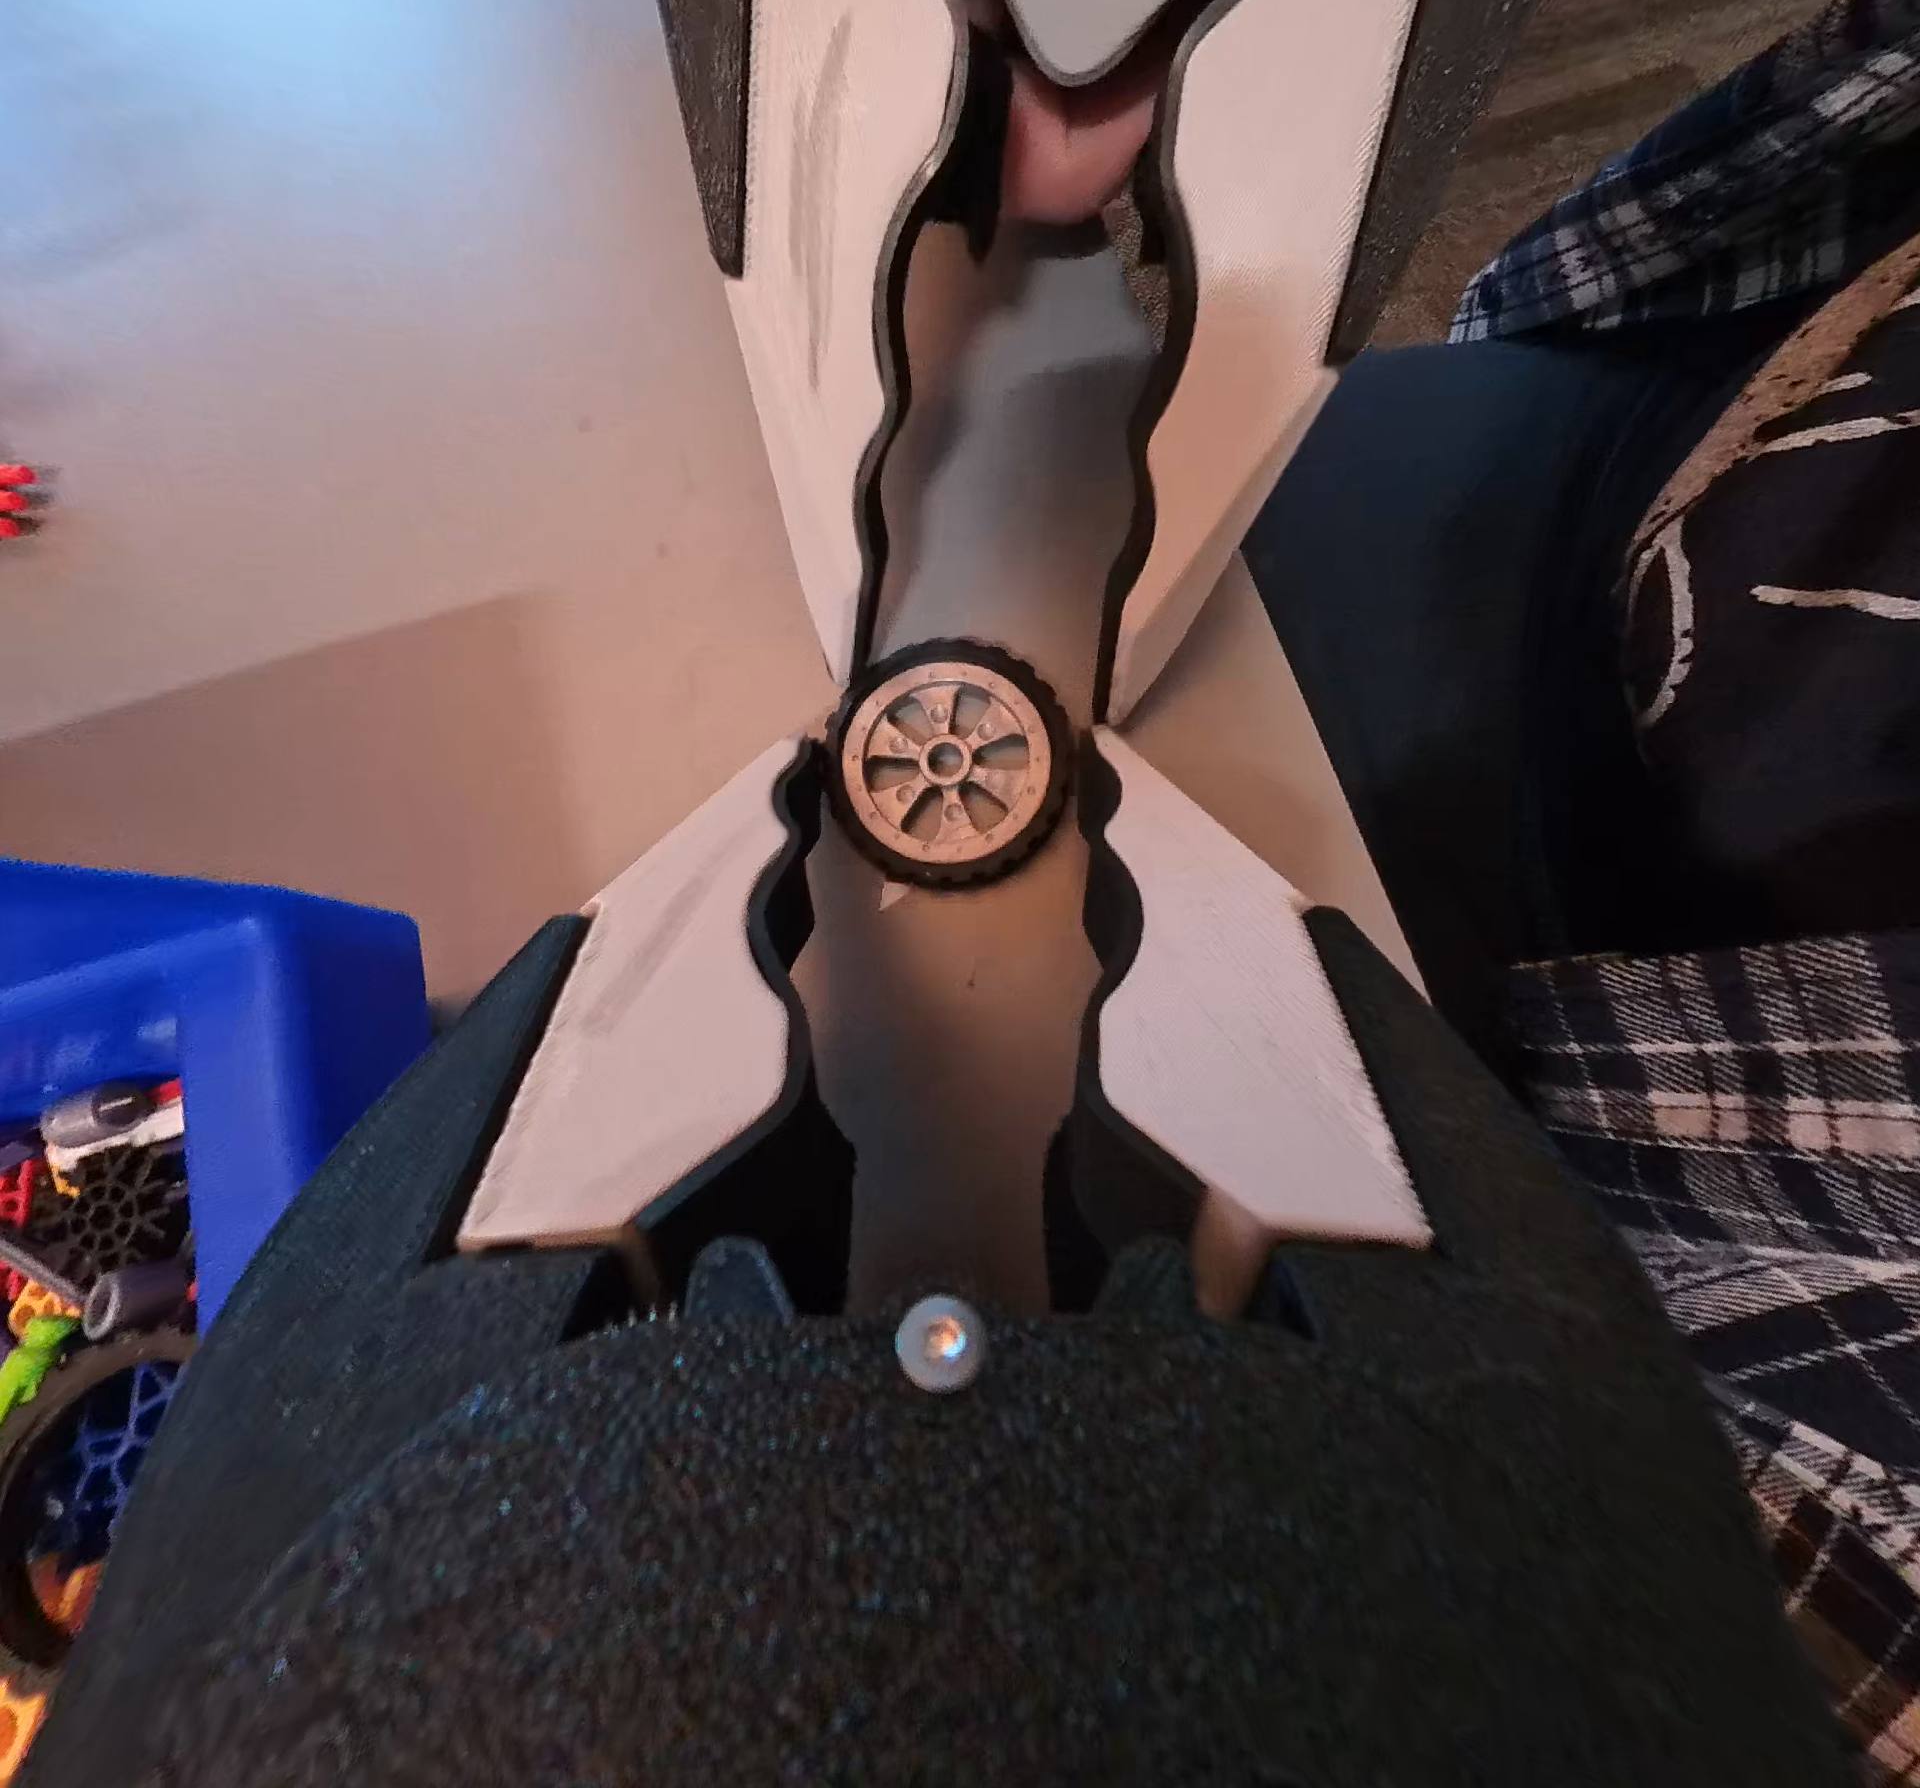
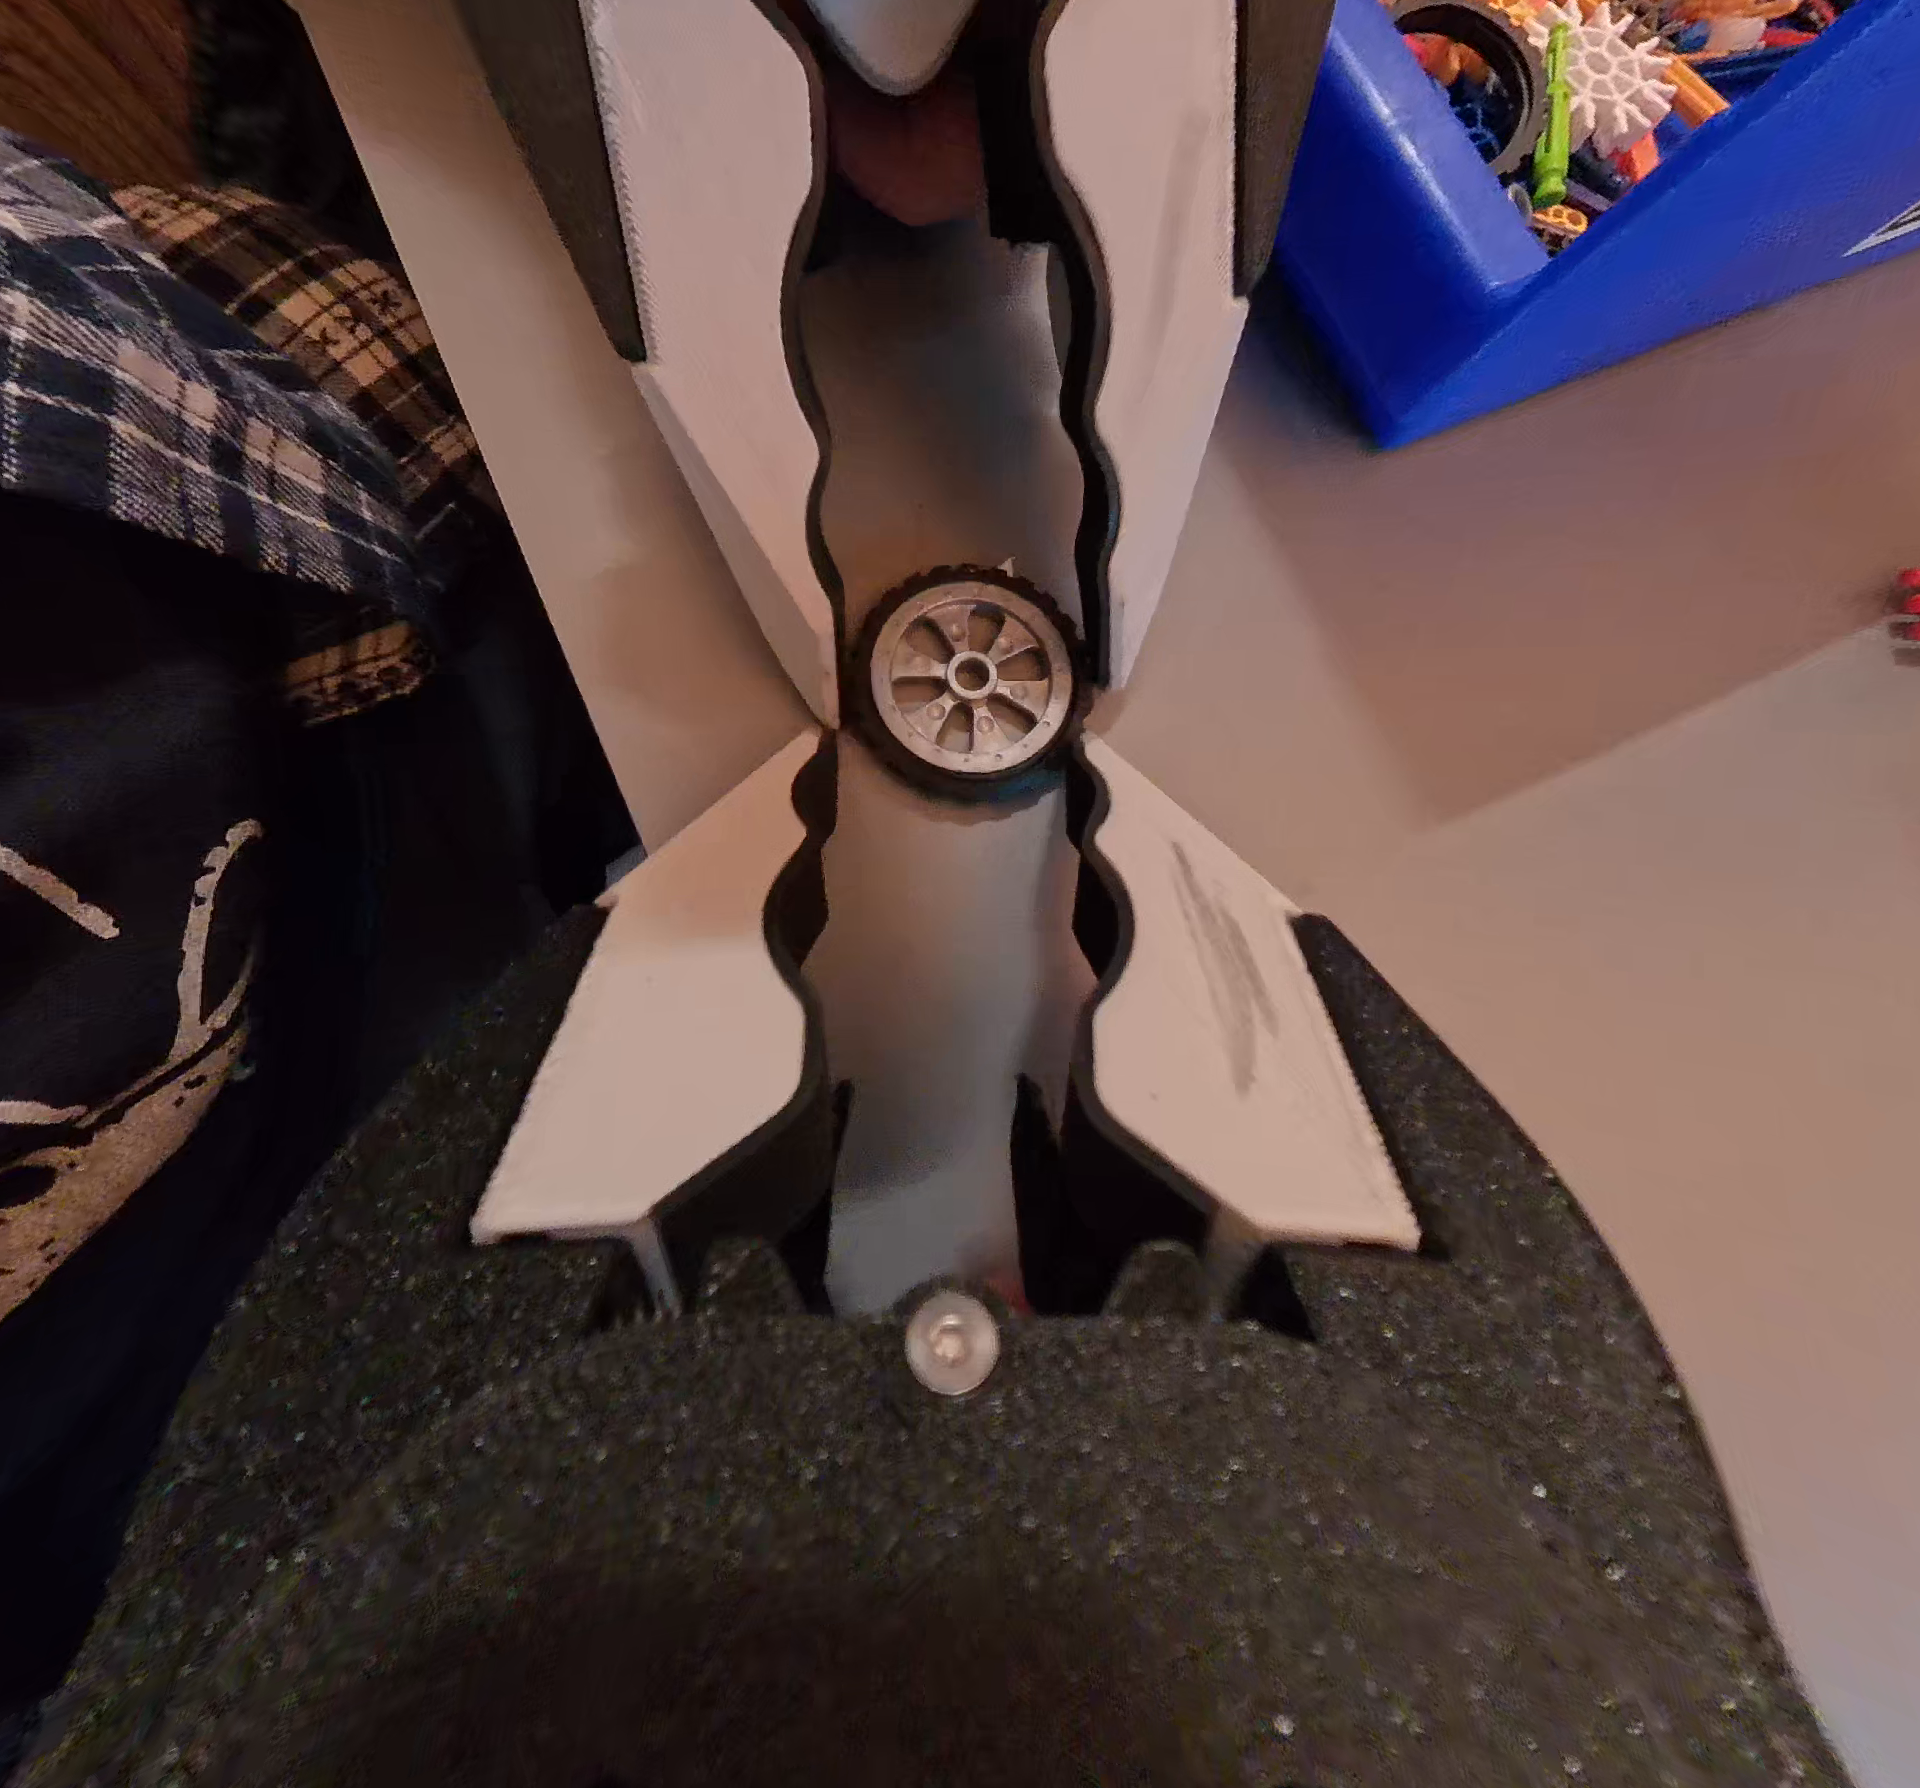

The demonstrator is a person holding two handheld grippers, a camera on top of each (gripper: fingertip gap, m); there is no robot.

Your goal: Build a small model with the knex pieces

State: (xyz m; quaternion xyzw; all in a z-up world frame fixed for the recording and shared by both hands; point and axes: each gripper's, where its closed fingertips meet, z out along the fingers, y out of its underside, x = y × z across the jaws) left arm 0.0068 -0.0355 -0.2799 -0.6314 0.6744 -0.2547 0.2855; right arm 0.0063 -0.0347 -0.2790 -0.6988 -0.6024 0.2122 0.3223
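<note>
A small wheel (image 1: 948,762) with a black tyre and a silver spoked hub sits between two grippers that meet tip to tip above a white table (image 1: 416,491). My left gripper (image 1: 948,749) is shut on the wheel, with its fingertips on the tyre's two sides. My right gripper (image 2: 951,746) comes from the opposite side. Its fingertips flank the same wheel (image 2: 971,689) at the tyre, with a gap no wider than the wheel. Each view shows the other gripper pointing in from the top: the right gripper (image 1: 982,694) and the left gripper (image 2: 971,694).
A blue bin (image 2: 1455,304) full of coloured construction-toy pieces stands on the table, to the left of the left gripper (image 1: 291,990). A person in a dark top and plaid shirt (image 1: 1714,1167) sits close by. A small red piece (image 2: 1907,616) lies on the table. The grippers are tip to tip, or close to it.
</note>
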